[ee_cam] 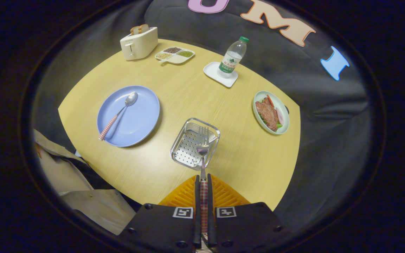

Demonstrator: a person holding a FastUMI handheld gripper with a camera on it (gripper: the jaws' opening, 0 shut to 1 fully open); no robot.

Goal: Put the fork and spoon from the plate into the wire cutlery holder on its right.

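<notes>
Tongs (203, 182) pinch the checked-handled steel fork (202, 158) by its handle, tines hanging over the perforated wire cutlery holder (188, 147) for release, we judge. Matching spoon (118, 114) lies on the blue plate (142, 123), yellow bench (188, 95).

A cream toaster (139, 43) with slices of toast (139, 28) standing in its slots sits at the far corner of a pale wooden desk (174, 91), just beside a white divided dish (174, 55) holding dark, yellow and green grains. Further along the far edge, a clear plastic bottle (233, 57) with a green cap stands upright on a small white square tray (220, 74). Nearer, by the desk's side edge, a pale green plate (270, 112) carries sliced meat, greens and red pieces, while crumpled beige fabric (83, 189) lies beyond the opposite edge.
</notes>
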